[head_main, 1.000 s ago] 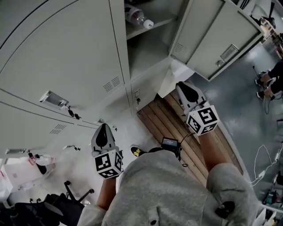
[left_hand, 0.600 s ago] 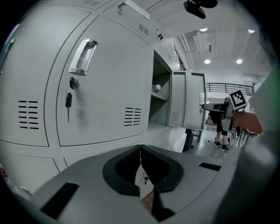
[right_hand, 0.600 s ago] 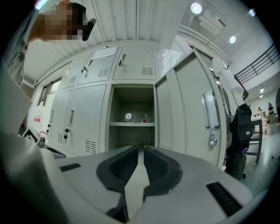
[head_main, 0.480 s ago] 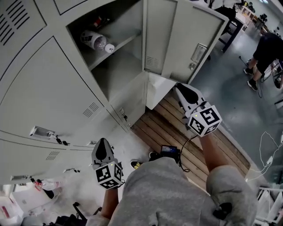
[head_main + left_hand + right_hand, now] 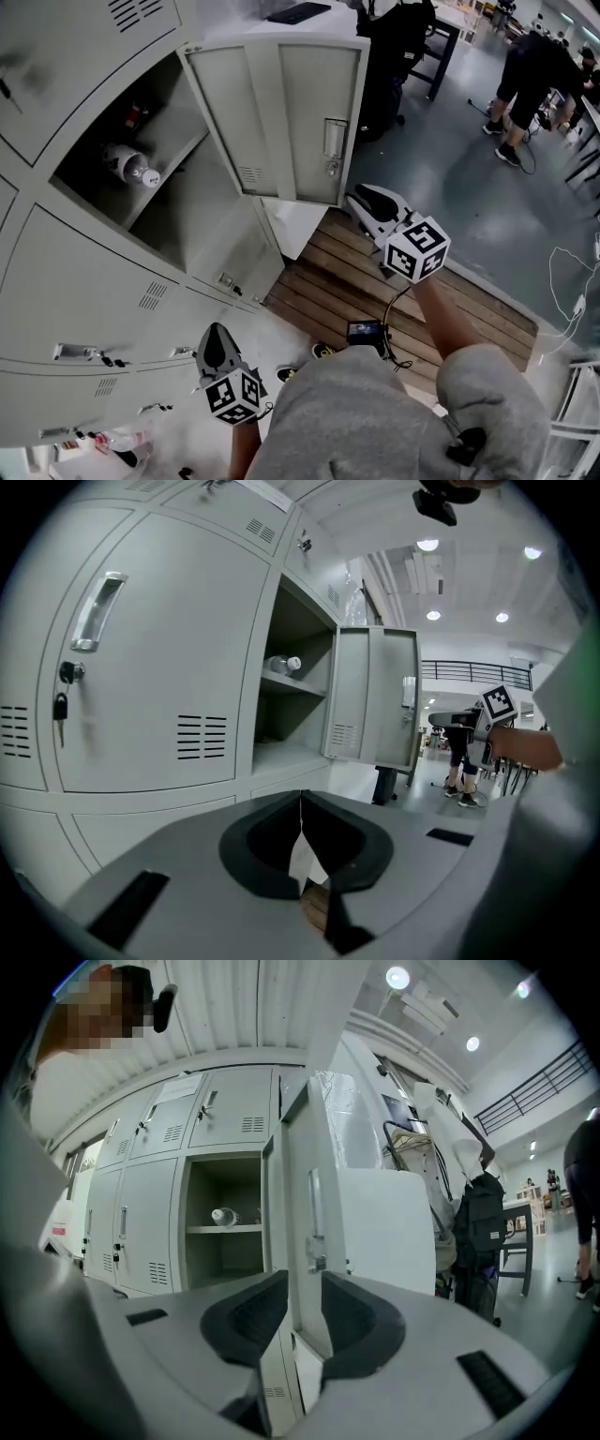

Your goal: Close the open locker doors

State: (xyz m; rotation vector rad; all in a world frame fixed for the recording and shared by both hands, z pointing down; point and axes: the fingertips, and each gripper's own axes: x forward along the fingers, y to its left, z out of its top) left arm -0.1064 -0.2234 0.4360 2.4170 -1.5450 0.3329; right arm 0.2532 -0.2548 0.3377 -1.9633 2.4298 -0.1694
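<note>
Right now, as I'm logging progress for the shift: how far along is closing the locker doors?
Done: the neighbouring locker doors look shut. In hand: the right gripper, fingers apart, is lined up on the edge of the open door; contact is unclear. The left gripper hangs shut and idle. Left: that door stands wide open, the water bottle showing.

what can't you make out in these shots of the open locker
1) Label of the clear plastic bottle: too small to read in every view.
2) Small dark item deeper in that locker: dim and tiny in the head view, so I cannot identify it.
3) Whether the right hand-held gripper touches the open grey metal locker door: the right gripper view lines the door's edge up with the parted jaws, but depth is unclear.
</note>
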